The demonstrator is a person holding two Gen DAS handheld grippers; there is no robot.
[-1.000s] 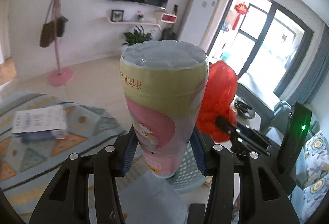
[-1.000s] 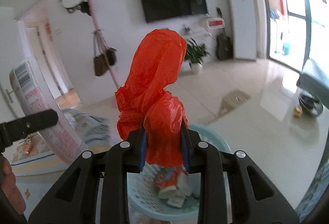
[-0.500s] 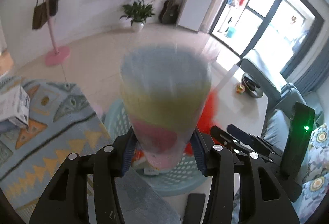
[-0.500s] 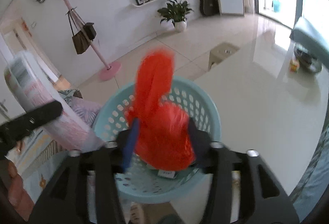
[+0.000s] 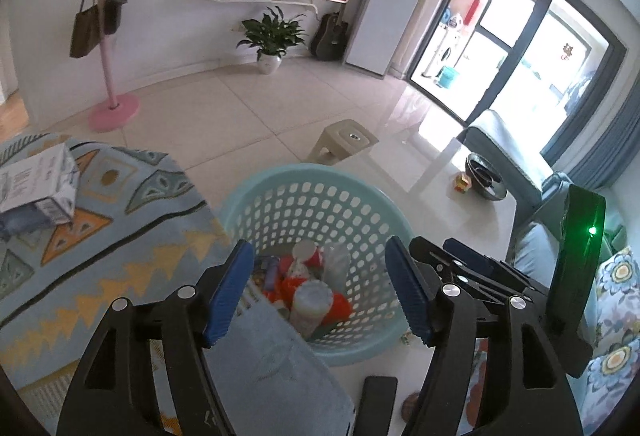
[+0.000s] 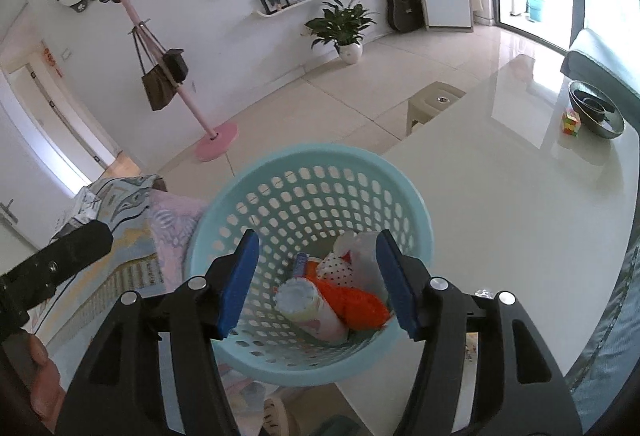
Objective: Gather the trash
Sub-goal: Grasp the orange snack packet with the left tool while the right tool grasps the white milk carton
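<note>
Basket (image 6: 404, 192) rim below both tools

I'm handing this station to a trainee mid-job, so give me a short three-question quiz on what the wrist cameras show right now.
1. True or false: the left gripper holds the tall pink-and-yellow paper cup.
2. Where does the crumpled orange plastic bag lie? A) on the white glossy table B) in the pale blue perforated plastic basket C) in the right gripper
3. Fill in: the small multicoloured puzzle cube stands beside a dark ____.

Key
1. False: its jaws are opening with nothing between them; the cup lies in the basket.
2. B
3. bowl
</note>
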